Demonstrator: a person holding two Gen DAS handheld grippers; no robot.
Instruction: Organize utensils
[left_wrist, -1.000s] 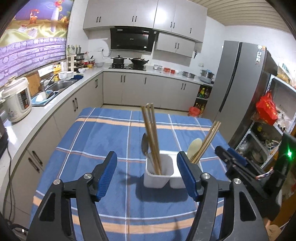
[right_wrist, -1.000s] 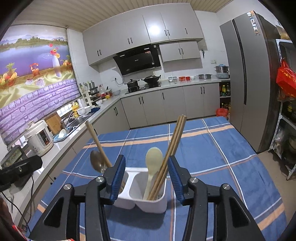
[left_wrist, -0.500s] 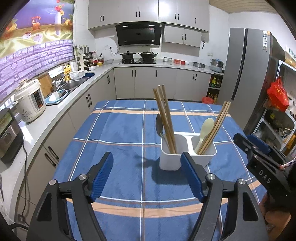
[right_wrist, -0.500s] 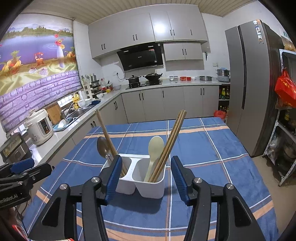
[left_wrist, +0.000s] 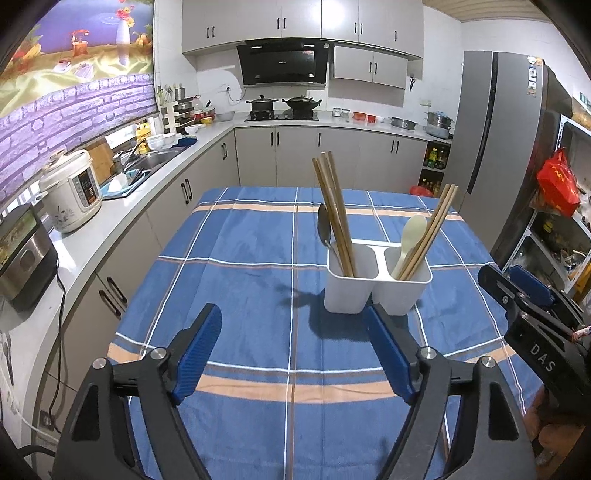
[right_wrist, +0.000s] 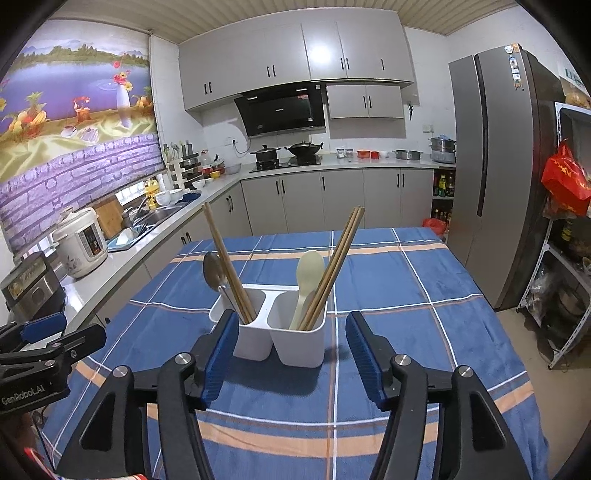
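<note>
— That holder (right_wrist: 295, 341) looks like matt white plastic, smooth all over.

— Yes, and the chopsticks (right_wrist: 334, 267) in it are plain wood, unvarnished by the look of them. One spoon (right_wrist: 213, 271) is polished metal, shiny; the other spoon (right_wrist: 308, 275) is pale plastic, dull.

— The tablecloth (left_wrist: 240, 258)?

— Soft napped cloth, slightly fuzzy (it shows brush marks). The finger pads (left_wrist: 197, 349) are ribbed blue rubber on matt black plastic.

Bright overhead light, cabinet glare, sharp focus, fisheye-bent dark corners
</note>
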